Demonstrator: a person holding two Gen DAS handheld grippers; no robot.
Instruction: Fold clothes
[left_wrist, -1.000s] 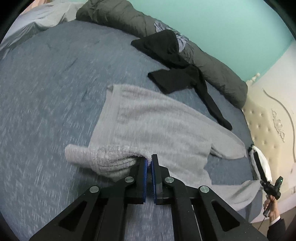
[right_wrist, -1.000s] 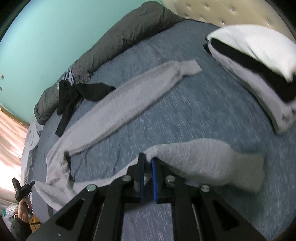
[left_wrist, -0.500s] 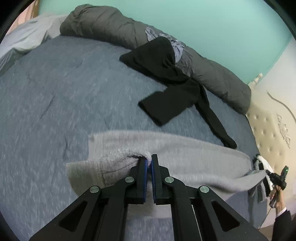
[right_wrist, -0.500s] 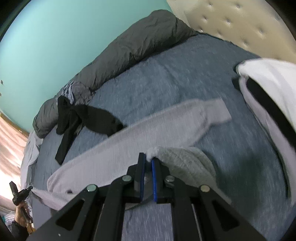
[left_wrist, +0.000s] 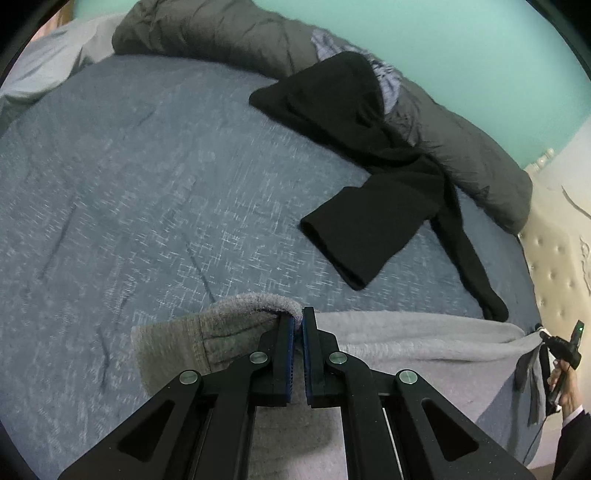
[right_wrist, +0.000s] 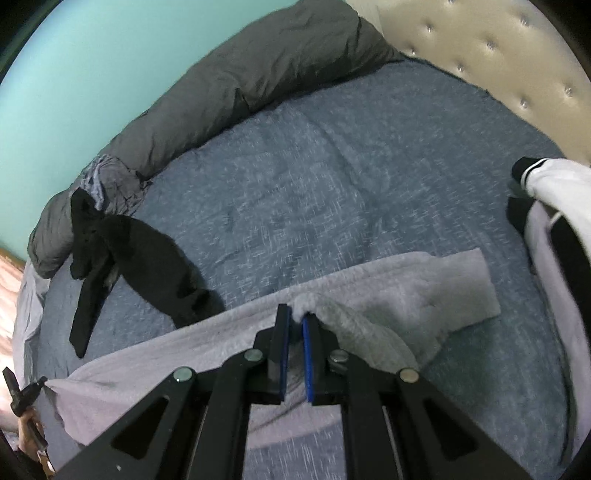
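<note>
Both claws pinched grey knit. Left claw (left_wrist: 298, 325) had its jaws pressed nearly together on a rolled edge of the sweater (left_wrist: 406, 339); right claw (right_wrist: 295, 325) stood slightly wider but gripped a bunched tuft of the same sweater. From the claws the garment ran as a long doubled band along the near edge of the bed (left_wrist: 147, 184), one flap folded over near the right claw, the far end hanging at the other claw.

Judging from this, the risk was slippage: each grip held only a thin lip of thick, springy knit, so a sharp pull could free it and let the fold fall open. Uneven tension between the claws could also skew the band or drag it off the near edge.

Beyond lay a black garment (left_wrist: 369, 206) toward the far edge, touching a rolled dark duvet (left_wrist: 221, 40). A white and black garment (right_wrist: 554, 206) sat at the right edge by the tufted headboard (right_wrist: 480, 40). The wall (left_wrist: 461, 33) was teal.
</note>
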